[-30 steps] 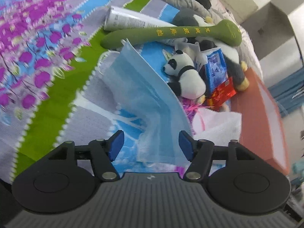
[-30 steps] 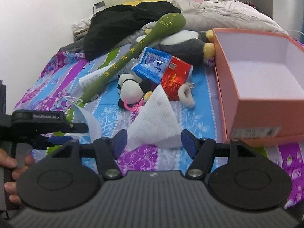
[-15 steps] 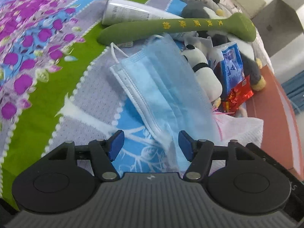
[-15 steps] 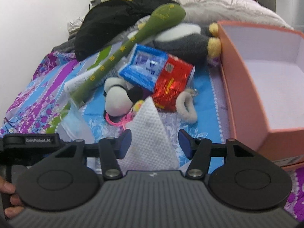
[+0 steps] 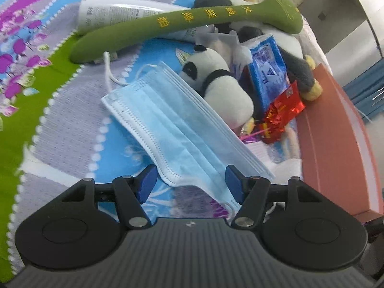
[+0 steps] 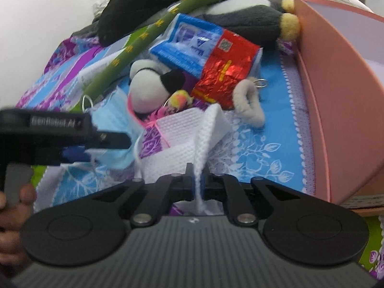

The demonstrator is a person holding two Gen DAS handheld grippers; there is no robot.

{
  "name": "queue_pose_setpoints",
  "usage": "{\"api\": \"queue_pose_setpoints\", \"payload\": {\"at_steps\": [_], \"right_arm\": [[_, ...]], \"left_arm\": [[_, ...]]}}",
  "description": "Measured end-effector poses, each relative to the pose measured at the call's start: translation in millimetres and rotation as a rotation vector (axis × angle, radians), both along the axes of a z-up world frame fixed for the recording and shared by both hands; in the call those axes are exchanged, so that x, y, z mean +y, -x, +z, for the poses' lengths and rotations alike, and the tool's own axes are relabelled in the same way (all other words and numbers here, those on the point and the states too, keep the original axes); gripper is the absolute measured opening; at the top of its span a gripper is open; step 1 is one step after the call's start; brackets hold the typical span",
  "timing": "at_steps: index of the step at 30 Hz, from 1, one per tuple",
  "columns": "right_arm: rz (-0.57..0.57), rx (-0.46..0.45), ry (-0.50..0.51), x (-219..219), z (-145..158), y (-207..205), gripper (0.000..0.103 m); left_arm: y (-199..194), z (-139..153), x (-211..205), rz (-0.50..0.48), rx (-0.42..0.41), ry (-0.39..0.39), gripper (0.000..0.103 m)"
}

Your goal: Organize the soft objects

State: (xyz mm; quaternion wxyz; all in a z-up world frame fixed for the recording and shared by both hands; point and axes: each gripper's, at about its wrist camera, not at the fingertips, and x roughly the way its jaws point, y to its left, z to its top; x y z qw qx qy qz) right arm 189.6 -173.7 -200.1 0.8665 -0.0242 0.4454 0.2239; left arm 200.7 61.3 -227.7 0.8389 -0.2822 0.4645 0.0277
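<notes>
A light blue face mask lies on the patterned bedspread, its near end between the fingers of my open left gripper. In the right wrist view the mask sits beside the left gripper. My right gripper is shut on a fold of a white textured cloth. Behind lie a small panda plush, a long green plush stick, a blue packet, a red foil packet and a grey penguin plush.
An open pink box stands at the right, its side wall also in the left wrist view. A white tube lies under the green stick. A fuzzy cream ring lies near the box. A black garment is at the back.
My right gripper has moved forward and closed on the white cloth, pulling up a fold. My left gripper has moved closer over the mask, which now lies flatter on the bed.
</notes>
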Motion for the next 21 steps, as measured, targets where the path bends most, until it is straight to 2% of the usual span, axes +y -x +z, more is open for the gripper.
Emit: {"api": "queue_pose_setpoints", "payload": {"at_steps": [5, 9, 11, 15, 18, 21], "right_arm": [[0.037, -0.014, 0.019, 2, -3, 0, 0.008], [0.056, -0.023, 0.029, 3, -4, 1, 0.008], [0.067, -0.031, 0.037, 4, -5, 1, 0.008], [0.073, -0.038, 0.04, 4, -6, 2, 0.008], [0.068, -0.035, 0.032, 3, -5, 2, 0.008], [0.062, -0.033, 0.028, 2, -3, 2, 0.008]], "left_arm": [[-3, -1, -1, 0.005, -0.019, 0.063, 0.069], [-7, -3, 4, 0.05, -0.012, 0.127, 0.069], [-11, -4, 5, 0.07, -0.004, 0.126, 0.069], [-23, -6, -8, 0.05, 0.043, 0.05, 0.069], [-31, -5, -25, -0.02, 0.062, -0.063, 0.068], [-34, -4, -44, -0.085, 0.064, -0.202, 0.053]]}}
